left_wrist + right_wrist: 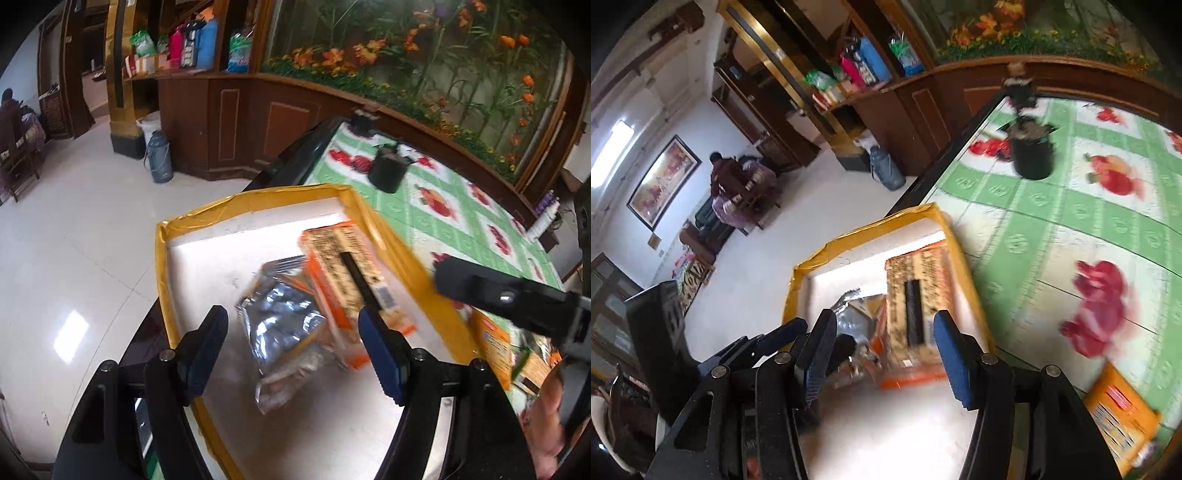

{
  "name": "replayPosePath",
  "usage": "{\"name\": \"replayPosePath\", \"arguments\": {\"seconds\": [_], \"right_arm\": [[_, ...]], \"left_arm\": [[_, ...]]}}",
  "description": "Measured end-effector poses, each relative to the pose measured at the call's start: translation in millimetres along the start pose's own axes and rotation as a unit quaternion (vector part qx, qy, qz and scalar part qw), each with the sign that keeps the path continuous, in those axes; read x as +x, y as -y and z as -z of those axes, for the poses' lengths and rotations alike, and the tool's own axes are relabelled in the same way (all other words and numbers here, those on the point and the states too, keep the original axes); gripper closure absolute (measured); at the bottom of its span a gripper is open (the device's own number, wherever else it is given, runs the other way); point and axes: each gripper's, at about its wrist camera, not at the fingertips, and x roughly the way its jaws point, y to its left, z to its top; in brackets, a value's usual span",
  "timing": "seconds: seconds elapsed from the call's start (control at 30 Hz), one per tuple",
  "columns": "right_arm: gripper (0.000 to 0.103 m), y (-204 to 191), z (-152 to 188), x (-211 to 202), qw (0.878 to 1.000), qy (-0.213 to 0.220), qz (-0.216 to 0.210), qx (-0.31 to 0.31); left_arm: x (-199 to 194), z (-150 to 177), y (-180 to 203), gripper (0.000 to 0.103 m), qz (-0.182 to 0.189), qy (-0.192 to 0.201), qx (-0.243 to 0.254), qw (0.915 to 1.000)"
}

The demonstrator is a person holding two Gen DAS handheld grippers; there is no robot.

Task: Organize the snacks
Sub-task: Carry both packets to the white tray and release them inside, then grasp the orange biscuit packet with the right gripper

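My left gripper [295, 350] is matte black plastic, its two fingers faced with ribbed dark blue pads [380, 354], and round silver screw heads sit on the knuckles behind those pads. My right gripper [886, 354] has the same black frame, blue pads [951, 360] and silver screws.

- Shallow cardboard box [258, 195]: yellow taped rim, white inside.
- Crinkled foil snack pouch [284, 314]: silver.
- Flat rectangular snack packet [343, 266]: orange edges, tan face with dense black print, one black bar.
- Cloth on the surface [436, 221]: green and white checks with red fruit pictures.
- Small round pot [386, 171]: black.
- Left tongs [295, 347]: black frame, blue pads.
- Second snack packet [1123, 413] at the surface's near edge: orange.
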Motion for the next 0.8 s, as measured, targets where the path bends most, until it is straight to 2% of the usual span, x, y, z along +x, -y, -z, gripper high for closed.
{"name": "replayPosePath", "arguments": {"seconds": [0.1, 0.2, 0.3, 0.37, 0.4, 0.47, 0.53, 0.67, 0.8], "right_arm": [[0.043, 15.4, 12.2, -32.6, 1.000, 0.016, 0.000, 0.008], [0.043, 44.8, 21.5, -62.5, 0.999, 0.021, 0.023, 0.019], [0.041, 81.8, 26.0, -81.5, 0.998, 0.020, 0.052, 0.033], [0.039, 103.0, 26.9, -83.6, 0.996, 0.003, 0.078, 0.038], [0.039, 113.3, 28.9, -83.6, 0.996, -0.005, 0.075, 0.041], [0.028, 125.2, 32.1, -80.7, 0.997, -0.022, 0.062, 0.043], [0.027, 132.5, 35.4, -74.4, 0.997, -0.037, 0.057, 0.040], [0.022, 131.6, 37.5, -61.7, 0.994, -0.054, 0.091, -0.005], [0.022, 118.9, 45.5, -50.1, 0.989, -0.094, 0.098, -0.059]], "left_arm": [[-17.1, 8.3, 9.8, 0.031, 0.016, 0.013, 0.008, 0.9998], [-39.8, 21.6, 27.4, 0.030, 0.037, 0.029, 0.027, 0.9985], [-54.4, 34.8, 43.8, 0.026, 0.059, 0.037, 0.040, 0.9967], [-61.6, 45.4, 56.0, 0.025, 0.076, 0.038, 0.047, 0.9953], [-63.2, 49.3, 60.1, 0.025, 0.082, 0.037, 0.049, 0.9947], [-64.4, 58.7, 69.2, 0.025, 0.096, 0.029, 0.052, 0.9936], [-65.2, 67.6, 79.2, 0.025, 0.105, 0.019, 0.065, 0.9921], [-66.5, 77.6, 91.7, 0.025, 0.108, 0.012, 0.082, 0.9907], [-68.7, 83.0, 94.5, 0.025, 0.110, 0.011, 0.088, 0.9899]]}}
